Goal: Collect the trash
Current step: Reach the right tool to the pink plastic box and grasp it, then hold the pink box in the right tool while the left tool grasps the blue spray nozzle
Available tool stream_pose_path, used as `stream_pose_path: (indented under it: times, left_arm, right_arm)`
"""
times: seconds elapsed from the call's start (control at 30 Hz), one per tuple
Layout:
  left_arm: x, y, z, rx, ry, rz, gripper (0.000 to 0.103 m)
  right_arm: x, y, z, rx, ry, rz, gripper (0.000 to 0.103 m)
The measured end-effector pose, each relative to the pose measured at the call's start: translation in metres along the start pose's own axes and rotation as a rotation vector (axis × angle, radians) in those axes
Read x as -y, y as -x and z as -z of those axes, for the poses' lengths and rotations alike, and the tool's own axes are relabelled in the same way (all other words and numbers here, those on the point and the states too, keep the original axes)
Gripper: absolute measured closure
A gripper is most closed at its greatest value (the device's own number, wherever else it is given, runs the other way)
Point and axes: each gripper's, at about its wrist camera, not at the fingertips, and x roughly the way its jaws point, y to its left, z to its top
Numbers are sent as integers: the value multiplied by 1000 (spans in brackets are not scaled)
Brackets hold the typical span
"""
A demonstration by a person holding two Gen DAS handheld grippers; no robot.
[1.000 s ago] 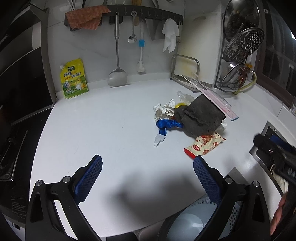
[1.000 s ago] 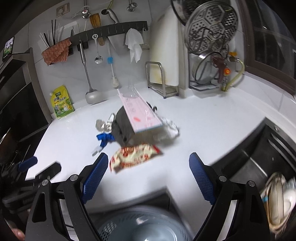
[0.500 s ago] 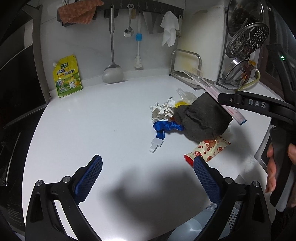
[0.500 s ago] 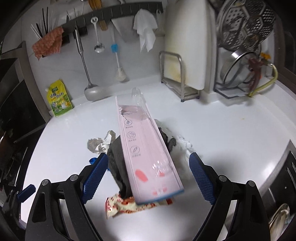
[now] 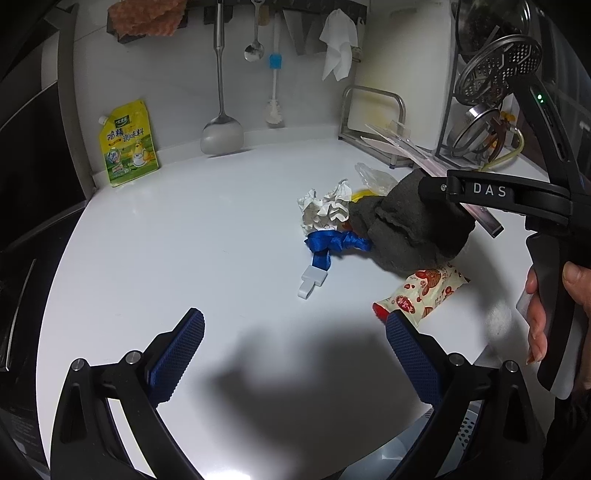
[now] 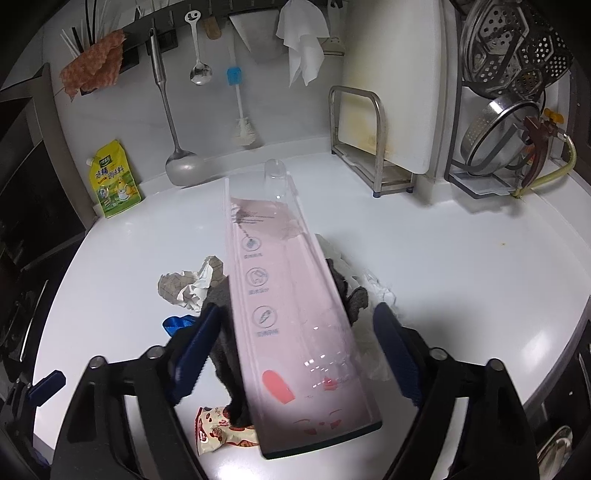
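Observation:
A pile of trash lies on the white counter [image 5: 184,240]: crumpled paper [image 5: 325,208], a blue ribbon with a white clip [image 5: 332,242], a dark grey cloth [image 5: 413,229], a red-patterned snack wrapper [image 5: 424,291] and a long pink plastic package [image 6: 291,314] resting on the cloth. My right gripper [image 6: 299,354] is open, its fingers on either side of the pink package, not touching it. My left gripper [image 5: 295,354] is open and empty, above the bare counter in front of the pile. The right gripper also shows in the left wrist view [image 5: 509,195].
A yellow seasoning pouch [image 5: 127,144] leans on the back wall. Utensils hang from a rail [image 6: 166,33]. A cutting board rack [image 6: 369,140] and a strainer rack [image 6: 509,110] stand at the back right. A white perforated bin [image 5: 443,454] sits below the counter edge.
My right gripper has moved forward over the pile until its fingers straddle the pink package. My left gripper has edged slightly closer to the pile.

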Motion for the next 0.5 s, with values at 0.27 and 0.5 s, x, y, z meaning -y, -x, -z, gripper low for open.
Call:
stream_pose_path:
  times: [0.27, 0.5]
  left_arm:
    - [3, 3, 0, 8, -11, 6, 6]
    - [5, 4, 0, 6, -15, 9, 6]
  right_arm:
    - [6, 7, 0, -13, -18, -50, 42]
    - [8, 9, -3, -9, -21, -25, 41]
